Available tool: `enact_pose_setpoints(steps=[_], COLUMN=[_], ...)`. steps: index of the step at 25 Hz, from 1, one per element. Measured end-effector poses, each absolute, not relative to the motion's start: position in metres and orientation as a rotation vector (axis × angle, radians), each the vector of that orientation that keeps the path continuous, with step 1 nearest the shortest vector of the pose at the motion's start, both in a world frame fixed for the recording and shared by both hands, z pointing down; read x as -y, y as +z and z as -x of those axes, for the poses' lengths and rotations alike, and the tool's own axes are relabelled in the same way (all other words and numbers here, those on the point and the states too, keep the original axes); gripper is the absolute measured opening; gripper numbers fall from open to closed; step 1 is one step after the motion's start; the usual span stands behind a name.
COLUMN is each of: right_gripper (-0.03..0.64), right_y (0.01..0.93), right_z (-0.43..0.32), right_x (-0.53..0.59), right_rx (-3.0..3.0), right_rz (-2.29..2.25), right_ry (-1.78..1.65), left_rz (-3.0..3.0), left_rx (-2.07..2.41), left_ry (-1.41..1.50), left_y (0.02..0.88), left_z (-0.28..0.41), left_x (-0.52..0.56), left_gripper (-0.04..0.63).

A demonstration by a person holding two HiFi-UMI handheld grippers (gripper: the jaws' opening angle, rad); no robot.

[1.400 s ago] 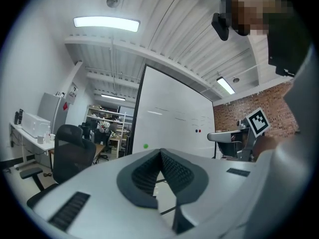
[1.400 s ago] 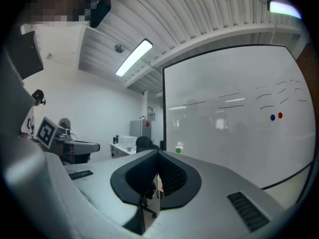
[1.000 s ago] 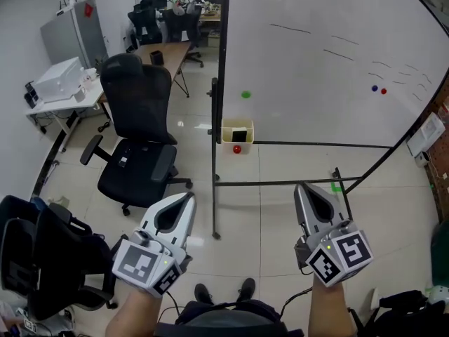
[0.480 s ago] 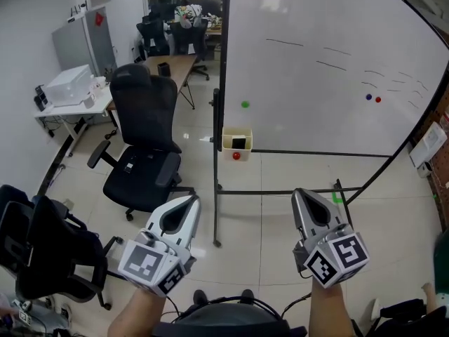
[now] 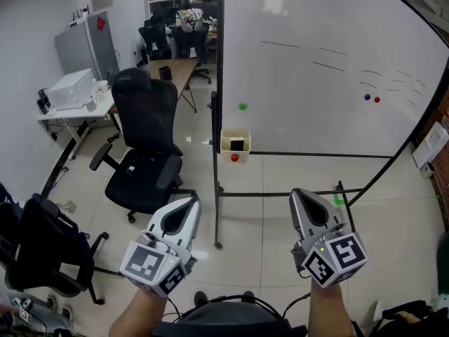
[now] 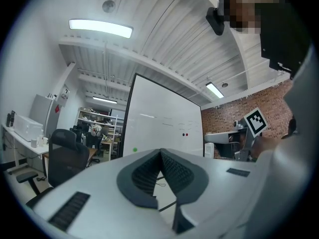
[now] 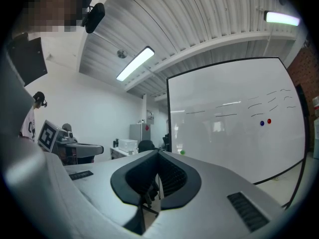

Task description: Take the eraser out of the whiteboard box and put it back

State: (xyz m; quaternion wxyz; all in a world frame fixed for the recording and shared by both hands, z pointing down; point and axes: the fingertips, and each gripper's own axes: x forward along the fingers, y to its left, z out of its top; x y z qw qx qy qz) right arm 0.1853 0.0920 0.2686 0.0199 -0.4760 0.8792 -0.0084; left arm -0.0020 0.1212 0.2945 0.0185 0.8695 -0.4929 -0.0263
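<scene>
Tiled office floor (image 5: 270,177) leads to a whiteboard (image 5: 330,69). Well ahead of both claws, its cream whiteboard box (image 5: 226,146) holds a small black eraser (image 5: 237,145). Both the left claw (image 5: 189,203) and the right claw (image 5: 296,195) are closed and empty.

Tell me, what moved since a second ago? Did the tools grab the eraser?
Nothing was grabbed or let go. Only the view slid a little: the box sits slightly lower in the picture now. The left tool and right tool stay shut and empty, low in front, and the eraser stays in the box on the whiteboard.
</scene>
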Motion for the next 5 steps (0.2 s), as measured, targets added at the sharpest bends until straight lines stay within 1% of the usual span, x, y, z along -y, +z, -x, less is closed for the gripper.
enact_pose_setpoints(steps=[5], right_gripper=[0.025], right_y=[0.2709], right_z=[-0.1828], right_x=[-0.0920], right_rx=[-2.730], right_rz=[1.479], right_ry=[-0.019], left_rz=[-2.702], left_rx=[1.541], left_ry=[-0.074], left_y=[0.2960], left_z=[0.0061], left_x=[-0.1208], left_gripper=[0.032])
